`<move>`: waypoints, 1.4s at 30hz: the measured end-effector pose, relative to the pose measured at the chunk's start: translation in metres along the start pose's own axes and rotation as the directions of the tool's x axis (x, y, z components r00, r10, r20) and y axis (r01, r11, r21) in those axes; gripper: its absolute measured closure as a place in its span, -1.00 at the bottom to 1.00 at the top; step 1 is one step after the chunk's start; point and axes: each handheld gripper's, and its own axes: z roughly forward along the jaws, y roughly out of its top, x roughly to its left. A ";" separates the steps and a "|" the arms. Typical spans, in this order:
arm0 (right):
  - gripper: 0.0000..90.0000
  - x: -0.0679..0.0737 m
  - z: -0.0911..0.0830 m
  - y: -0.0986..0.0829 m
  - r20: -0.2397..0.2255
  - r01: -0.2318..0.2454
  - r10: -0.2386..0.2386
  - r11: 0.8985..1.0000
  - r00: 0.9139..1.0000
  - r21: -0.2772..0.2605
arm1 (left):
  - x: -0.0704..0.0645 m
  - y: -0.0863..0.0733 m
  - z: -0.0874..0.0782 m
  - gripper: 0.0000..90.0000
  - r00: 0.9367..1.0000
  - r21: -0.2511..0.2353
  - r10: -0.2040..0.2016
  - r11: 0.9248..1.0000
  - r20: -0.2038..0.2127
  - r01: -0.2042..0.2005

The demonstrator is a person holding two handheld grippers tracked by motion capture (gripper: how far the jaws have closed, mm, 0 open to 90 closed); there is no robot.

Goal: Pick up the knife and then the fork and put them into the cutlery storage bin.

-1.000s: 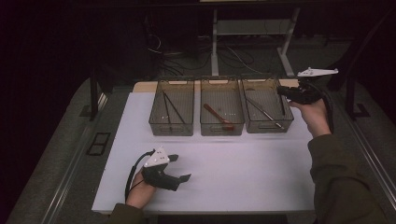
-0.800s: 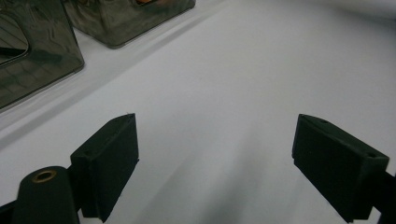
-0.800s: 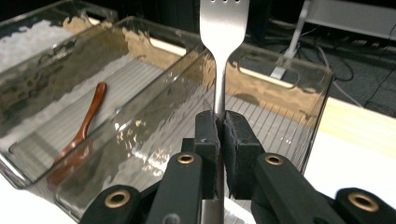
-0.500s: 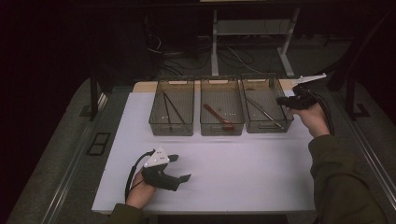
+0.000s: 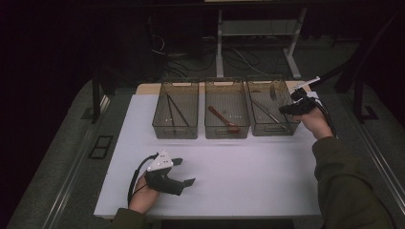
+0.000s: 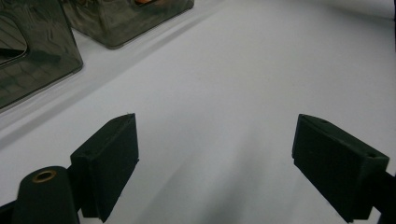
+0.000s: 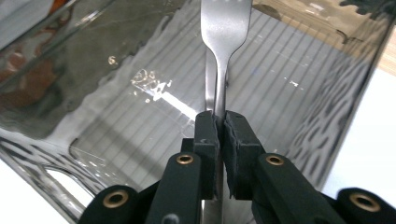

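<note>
My right gripper (image 5: pixel 286 106) hangs over the right-hand clear bin (image 5: pixel 282 130), shut on the handle of a metal fork (image 5: pixel 274 91). In the right gripper view the fork (image 7: pixel 223 32) stands straight up from the closed gripper (image 7: pixel 217 128), with the bin's ribbed floor (image 7: pixel 154 135) behind it. Another metal utensil (image 5: pixel 263 110) lies in that bin. My left gripper (image 5: pixel 184 172) rests low over the white table near its front edge. It is open, and in the left gripper view nothing sits between the fingers of the gripper (image 6: pixel 215 154).
Three clear bins stand in a row at the back of the white table (image 5: pixel 248 171). The left bin (image 5: pixel 175 130) holds dark sticks (image 5: pixel 172 109), the middle bin (image 5: pixel 216 131) a brown wooden spoon (image 5: pixel 223 119). Cables and desk legs lie on the floor behind.
My right gripper has carried the fork a little left and nearer, from beside the right bin's far corner to over the bin. The left gripper has stayed put.
</note>
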 end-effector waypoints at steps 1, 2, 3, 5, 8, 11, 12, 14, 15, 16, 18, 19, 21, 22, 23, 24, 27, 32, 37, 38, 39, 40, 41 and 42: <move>0.73 0.000 0.000 0.000 -0.001 0.004 -0.004 1.000 1.000 -0.002 | 0.000 0.000 0.000 -0.70 1.000 -0.001 -0.001 1.000 0.000 0.001; 0.70 0.000 0.000 0.000 -0.001 -0.001 0.001 1.000 1.000 -0.010 | 0.000 0.000 0.000 -0.70 1.000 -0.001 -0.001 1.000 0.000 0.001; 0.68 0.000 -0.001 0.000 -0.005 -0.006 0.006 1.000 1.000 -0.016 | 0.000 0.000 0.000 -0.70 1.000 -0.001 -0.001 1.000 0.000 0.001; 0.60 0.000 -0.002 0.000 -0.009 -0.014 0.014 1.000 1.000 -0.026 | 0.000 0.000 0.000 -0.70 1.000 0.000 0.000 1.000 0.000 0.000; 0.52 0.000 -0.003 0.000 -0.020 -0.029 0.028 0.999 0.999 -0.034 | 0.000 0.000 0.000 -0.70 1.000 0.001 0.000 1.000 0.000 0.000; 0.35 -0.001 -0.005 0.000 -0.022 -0.041 0.040 0.998 0.999 -0.050 | 0.000 0.000 0.000 -0.70 1.000 0.001 0.000 1.000 0.000 0.000; 0.28 -0.001 -0.006 0.001 -0.025 -0.050 0.048 0.997 0.999 -0.059 | 0.000 0.000 0.000 -0.70 1.000 -0.001 -0.001 1.000 0.000 0.001; 0.13 -0.001 -0.008 0.001 -0.023 -0.061 0.059 0.995 0.998 -0.079 | 0.000 0.000 0.000 -0.70 1.000 -0.001 -0.001 1.000 0.000 0.001; 0.07 -0.001 -0.010 0.001 -0.024 -0.066 0.064 0.994 0.998 -0.091 | 0.000 0.000 0.000 -0.70 1.000 -0.001 -0.001 1.000 -0.001 0.001; 0.00 -0.001 -0.011 0.001 -0.026 -0.077 0.074 0.992 0.997 -0.102 | 0.000 0.000 0.000 -0.70 1.000 0.000 0.000 1.000 -0.001 0.000; -0.10 0.000 -0.015 0.001 -0.039 -0.089 0.085 0.988 0.996 -0.126 | 0.000 0.000 0.000 -0.70 1.000 -0.002 -0.001 1.000 -0.001 0.001; -0.15 0.001 -0.017 0.001 -0.044 -0.094 0.089 0.986 0.995 -0.137 | 0.000 0.000 0.000 -0.70 1.000 -0.002 0.000 1.000 -0.001 0.000; -0.23 0.003 -0.020 0.001 -0.041 -0.109 0.103 0.980 0.994 -0.164 | 0.000 0.000 0.000 -0.70 1.000 0.000 0.001 1.000 -0.002 -0.001; -0.26 0.004 -0.022 0.001 -0.029 -0.107 0.103 0.977 0.994 -0.182 | 0.000 0.000 0.000 -0.70 1.000 -0.001 -0.001 1.000 -0.002 0.001; -0.30 0.005 -0.023 0.001 -0.028 -0.111 0.108 0.974 0.994 -0.196 | 0.000 0.000 0.000 -0.70 1.000 0.000 0.000 1.000 -0.003 0.000; -0.34 0.005 -0.024 0.001 -0.034 -0.114 0.110 0.972 0.993 -0.205 | 0.000 0.000 0.000 -0.70 1.000 0.000 0.000 1.000 -0.003 0.000; -0.42 0.006 -0.026 -0.001 -0.058 -0.127 0.117 0.965 0.991 -0.230 | 0.000 0.000 0.000 -0.70 1.000 -0.002 -0.001 1.000 -0.004 0.001; -0.57 0.011 -0.030 -0.005 -0.060 -0.121 0.108 0.951 0.992 -0.284 | -0.001 0.000 0.000 -0.70 1.000 -0.002 -0.001 1.000 -0.004 0.001; -0.58 0.018 -0.037 -0.015 -0.067 -0.102 0.085 0.943 0.994 -0.317 | 0.000 0.000 0.000 -0.70 1.000 -0.004 0.000 1.000 -0.005 0.000; -0.58 0.020 -0.039 -0.016 -0.067 -0.098 0.080 0.942 0.994 -0.321 | 0.000 0.000 0.000 -0.70 1.000 -0.004 -0.001 1.000 -0.005 0.001; -0.58 0.022 -0.041 -0.018 -0.067 -0.090 0.072 0.940 0.995 -0.330 | 0.000 0.000 0.000 -0.70 1.000 -0.004 0.000 1.000 -0.004 0.000; -0.58 0.024 -0.044 -0.020 -0.071 -0.089 0.069 0.937 0.995 -0.338 | 0.000 0.000 0.000 -0.70 1.000 -0.004 0.000 1.000 -0.004 0.000; -0.59 0.027 -0.046 -0.022 -0.077 -0.086 0.063 0.935 0.995 -0.345 | 0.000 0.000 0.000 -0.70 1.000 -0.003 0.000 1.000 -0.005 0.000; -0.60 0.029 -0.048 -0.024 -0.082 -0.080 0.055 0.932 0.995 -0.353 | 0.000 0.000 0.000 -0.70 1.000 -0.003 0.000 1.000 -0.006 0.000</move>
